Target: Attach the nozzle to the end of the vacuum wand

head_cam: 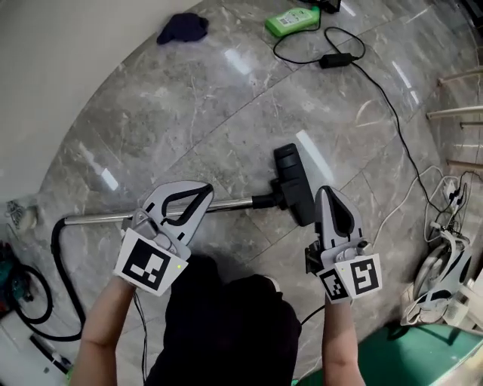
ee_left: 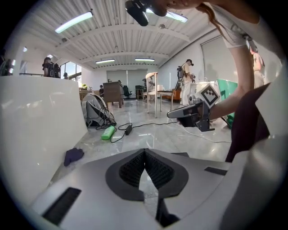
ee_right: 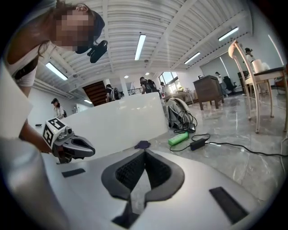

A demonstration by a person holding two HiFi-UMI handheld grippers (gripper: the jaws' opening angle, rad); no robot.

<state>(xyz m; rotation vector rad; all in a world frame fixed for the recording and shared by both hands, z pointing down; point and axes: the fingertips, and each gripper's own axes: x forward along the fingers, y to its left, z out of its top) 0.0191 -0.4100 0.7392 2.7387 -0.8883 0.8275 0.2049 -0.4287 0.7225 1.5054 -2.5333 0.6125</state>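
A metal vacuum wand (head_cam: 151, 212) lies on the grey marble floor, and its right end meets the neck of the black nozzle (head_cam: 296, 185). A black hose (head_cam: 62, 265) curls away from the wand's left end. My left gripper (head_cam: 205, 188) hangs above the wand's middle, shut and empty. My right gripper (head_cam: 324, 193) hovers just right of the nozzle, also shut with nothing in it. In the left gripper view the pads (ee_left: 135, 168) meet and the right gripper (ee_left: 191, 112) shows ahead. In the right gripper view the pads (ee_right: 130, 170) meet and the left gripper (ee_right: 72, 146) shows at the left.
A green bottle-like thing (head_cam: 293, 20), a power adapter (head_cam: 337, 59) with its cable and a dark blue cloth (head_cam: 183, 28) lie farther out on the floor. A white wall (head_cam: 53, 83) curves along the left. A cabled machine (head_cam: 445, 264) and a green mat (head_cam: 423, 354) sit at the right.
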